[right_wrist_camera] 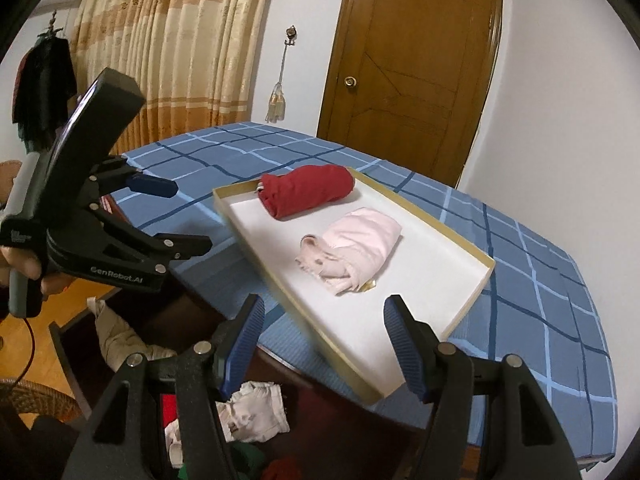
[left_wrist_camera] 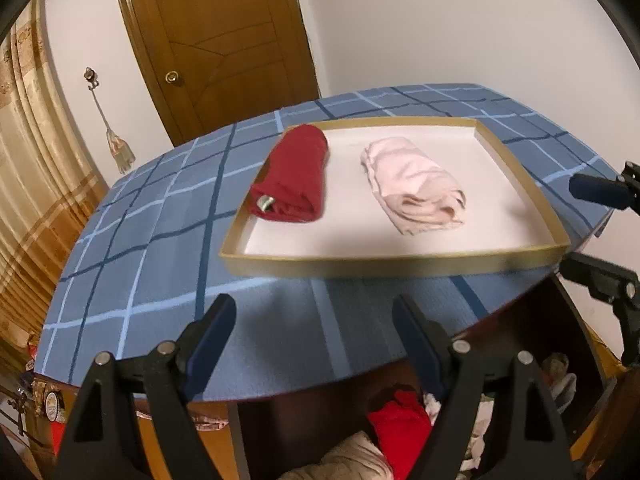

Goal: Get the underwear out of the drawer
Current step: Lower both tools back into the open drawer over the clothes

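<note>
A shallow gold-rimmed tray (left_wrist_camera: 394, 266) (right_wrist_camera: 472, 300) lies on the blue checked table. In it are a rolled dark red underwear (left_wrist_camera: 294, 174) (right_wrist_camera: 306, 190) and a rolled pale pink underwear (left_wrist_camera: 414, 186) (right_wrist_camera: 352, 246). Below the table edge an open drawer (right_wrist_camera: 68, 344) holds more clothes: a bright red piece (left_wrist_camera: 400, 428), a white piece (right_wrist_camera: 256, 412) and a beige piece (right_wrist_camera: 120, 338). My left gripper (left_wrist_camera: 312, 324) (right_wrist_camera: 188, 216) is open and empty above the drawer. My right gripper (right_wrist_camera: 324, 324) is open and empty at the tray's near edge; its fingers (left_wrist_camera: 596, 190) show at the left wrist view's right edge.
The blue checked table (left_wrist_camera: 152, 248) (right_wrist_camera: 540, 280) fills the middle. A brown wooden door (left_wrist_camera: 224, 40) (right_wrist_camera: 420, 64) stands behind it. Beige curtains (left_wrist_camera: 28, 148) (right_wrist_camera: 168, 40) and a hanging tassel (right_wrist_camera: 278, 96) are at the left wall. A wicker chair (right_wrist_camera: 36, 396) sits low left.
</note>
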{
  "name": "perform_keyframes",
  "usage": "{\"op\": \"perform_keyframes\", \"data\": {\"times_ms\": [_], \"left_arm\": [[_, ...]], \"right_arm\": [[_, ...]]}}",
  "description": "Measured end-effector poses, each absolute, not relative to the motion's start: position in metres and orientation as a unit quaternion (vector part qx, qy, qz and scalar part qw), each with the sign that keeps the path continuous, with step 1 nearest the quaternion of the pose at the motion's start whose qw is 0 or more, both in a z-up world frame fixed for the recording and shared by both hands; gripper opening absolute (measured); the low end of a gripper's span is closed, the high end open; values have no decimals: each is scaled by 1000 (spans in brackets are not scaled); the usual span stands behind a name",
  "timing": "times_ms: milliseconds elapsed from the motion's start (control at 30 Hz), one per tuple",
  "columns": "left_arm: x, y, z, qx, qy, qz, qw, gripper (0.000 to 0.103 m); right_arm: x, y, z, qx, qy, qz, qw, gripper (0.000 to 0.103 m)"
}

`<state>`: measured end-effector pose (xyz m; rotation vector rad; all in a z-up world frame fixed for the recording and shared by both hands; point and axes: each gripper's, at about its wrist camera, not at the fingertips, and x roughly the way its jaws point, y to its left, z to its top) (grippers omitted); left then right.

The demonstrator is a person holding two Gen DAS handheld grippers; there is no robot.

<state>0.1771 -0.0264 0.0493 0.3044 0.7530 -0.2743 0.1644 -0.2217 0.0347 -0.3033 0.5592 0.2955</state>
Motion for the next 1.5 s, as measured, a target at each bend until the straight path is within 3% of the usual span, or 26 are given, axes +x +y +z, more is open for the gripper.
{"op": "perform_keyframes", "data": {"times_ms": [533, 967, 1233, 1500], "left_arm": [[137, -16, 15, 137, 389, -155, 898, 82], [122, 10, -26, 126, 436, -140, 880, 82], [116, 50, -53, 156, 478, -143, 852, 82], [110, 29, -80, 258, 490, -208, 806, 82]], "right_arm": [[134, -237, -2, -84, 311, 151, 935, 65], [128, -254, -44, 54, 383, 153, 909, 65], [130, -236, -66, 100, 421, 194, 881, 65], [136, -227, -71, 99, 439, 178, 875, 65]]}}
